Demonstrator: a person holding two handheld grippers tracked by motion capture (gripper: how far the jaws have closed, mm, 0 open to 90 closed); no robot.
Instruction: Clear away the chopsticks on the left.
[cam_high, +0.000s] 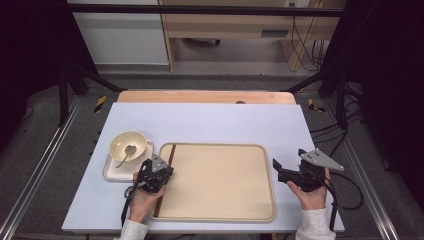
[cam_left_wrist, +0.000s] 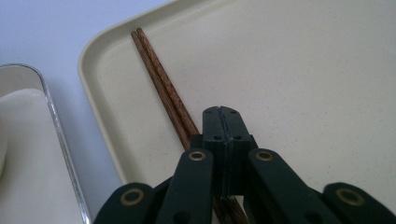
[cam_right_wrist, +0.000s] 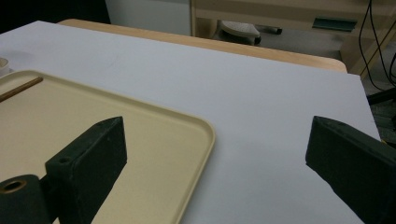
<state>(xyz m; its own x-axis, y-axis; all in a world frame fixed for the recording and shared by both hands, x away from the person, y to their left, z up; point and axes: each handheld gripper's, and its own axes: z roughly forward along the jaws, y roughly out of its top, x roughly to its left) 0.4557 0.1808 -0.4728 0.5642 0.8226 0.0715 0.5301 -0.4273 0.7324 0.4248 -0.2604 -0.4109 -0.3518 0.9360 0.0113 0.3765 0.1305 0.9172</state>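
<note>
The left tongs (cam_left_wrist: 222, 122) were closed just over the chopsticks (cam_left_wrist: 161, 84) by the tray's (cam_left_wrist: 100, 51) left edge. The right tongs (cam_right_wrist: 215, 154) stood wide open, holding nothing.

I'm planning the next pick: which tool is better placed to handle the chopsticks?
Left. The left tool is directly over the chopsticks at the tray's left edge; the right tool stands open beyond the tray's right rim.
</note>
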